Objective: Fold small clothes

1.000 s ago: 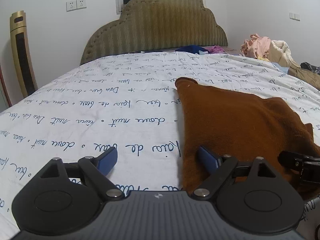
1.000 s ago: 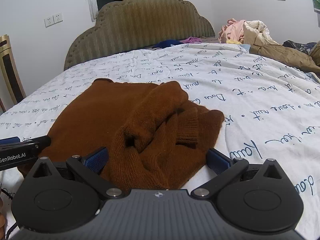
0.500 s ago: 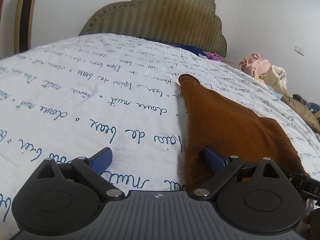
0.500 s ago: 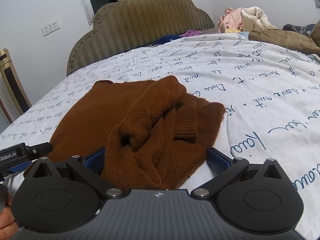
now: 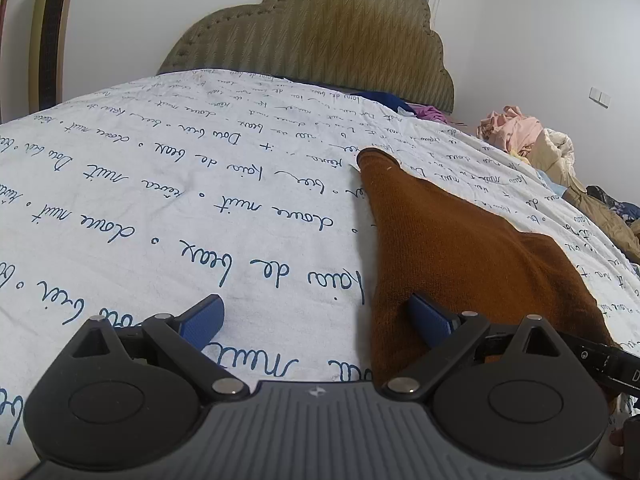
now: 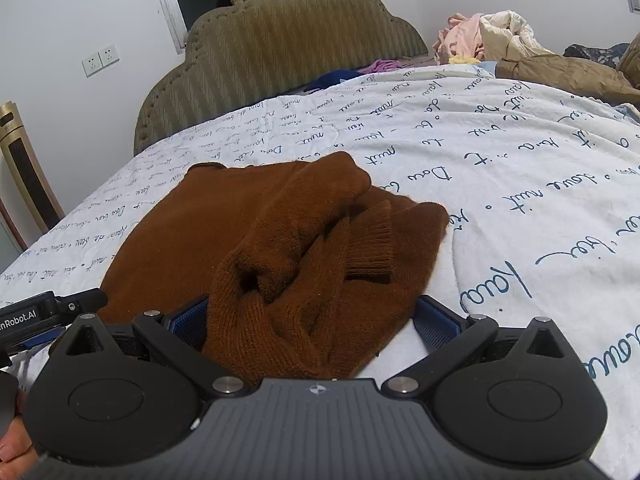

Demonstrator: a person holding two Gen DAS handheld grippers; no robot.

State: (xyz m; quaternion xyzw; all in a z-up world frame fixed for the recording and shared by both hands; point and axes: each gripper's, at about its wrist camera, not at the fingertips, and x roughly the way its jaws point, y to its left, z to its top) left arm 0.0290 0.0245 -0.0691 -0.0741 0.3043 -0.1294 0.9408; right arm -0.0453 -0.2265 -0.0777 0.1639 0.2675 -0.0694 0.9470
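Black left gripper, blue ribbed jaws (silver pivot screws), grey housing.

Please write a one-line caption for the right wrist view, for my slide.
Open right gripper straddles the bunched near end of a brown knit sweater on a script-printed bedsheet.

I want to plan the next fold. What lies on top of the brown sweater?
On the flat sweater, its own sleeves lie bunched in a heap, one ribbed cuff showing. What is beneath the heap is covered, so I cannot tell.
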